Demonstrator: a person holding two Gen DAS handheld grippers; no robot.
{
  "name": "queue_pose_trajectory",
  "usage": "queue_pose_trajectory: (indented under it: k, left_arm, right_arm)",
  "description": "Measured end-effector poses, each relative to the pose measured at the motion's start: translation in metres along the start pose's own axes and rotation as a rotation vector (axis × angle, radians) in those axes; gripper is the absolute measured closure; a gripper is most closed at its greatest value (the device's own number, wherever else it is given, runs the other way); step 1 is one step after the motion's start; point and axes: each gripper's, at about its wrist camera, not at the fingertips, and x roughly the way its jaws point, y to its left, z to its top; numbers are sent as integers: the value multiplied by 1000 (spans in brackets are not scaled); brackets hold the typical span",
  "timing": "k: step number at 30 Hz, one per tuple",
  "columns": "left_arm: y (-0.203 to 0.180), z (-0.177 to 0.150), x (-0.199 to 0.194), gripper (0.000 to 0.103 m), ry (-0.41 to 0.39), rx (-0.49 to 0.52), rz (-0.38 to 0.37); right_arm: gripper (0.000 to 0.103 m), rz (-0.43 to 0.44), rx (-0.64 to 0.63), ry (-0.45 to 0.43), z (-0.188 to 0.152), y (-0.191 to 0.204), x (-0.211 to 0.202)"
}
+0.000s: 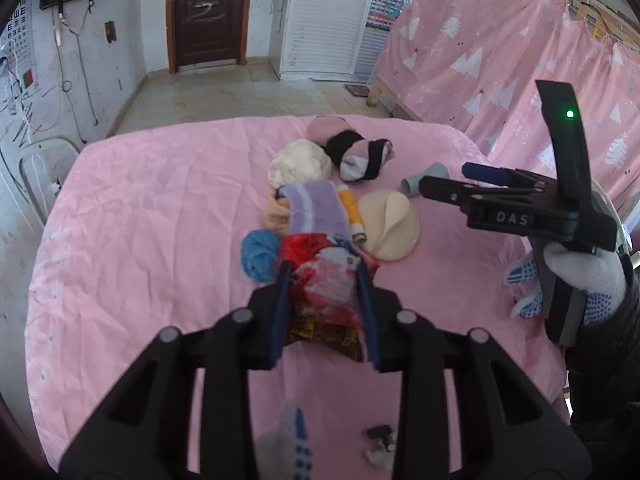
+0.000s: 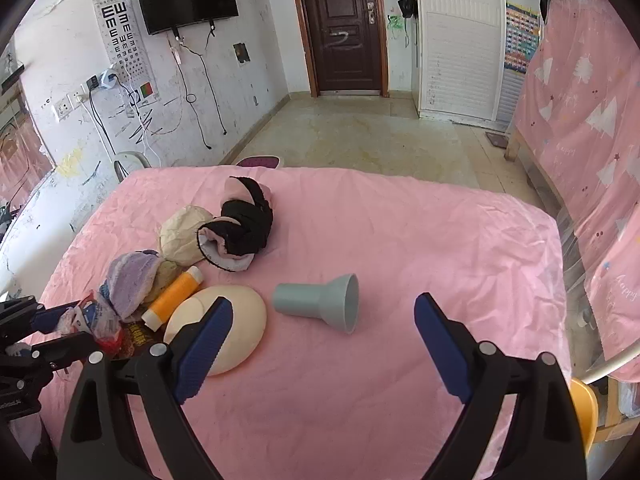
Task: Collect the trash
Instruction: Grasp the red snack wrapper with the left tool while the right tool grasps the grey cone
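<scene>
The left gripper (image 1: 324, 276) is clamped on a crumpled red-and-white plastic wrapper (image 1: 324, 292), held at the near end of a cluster of items on the pink bedspread (image 2: 400, 240). The right gripper (image 2: 320, 320) stands with fingers spread wide, gripping nothing, above the cloth near a grey funnel-shaped piece (image 2: 320, 300) lying on its side. Bare cloth extends right of the funnel to the bed's edge; an orange tube (image 2: 172, 294) and cream dome (image 2: 236, 320) lie left.
</scene>
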Motion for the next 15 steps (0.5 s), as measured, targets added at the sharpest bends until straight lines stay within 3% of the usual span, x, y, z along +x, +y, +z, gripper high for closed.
queue_pose_trajectory:
  k: [12, 15]
  left_arm:
    - [15, 10, -28, 75, -85, -38, -57]
    - [17, 11, -31, 75, -89, -41, -62]
  right_arm:
    - [21, -18, -5, 34, 8, 10, 24]
    - [28, -30, -3, 42, 8, 9, 27]
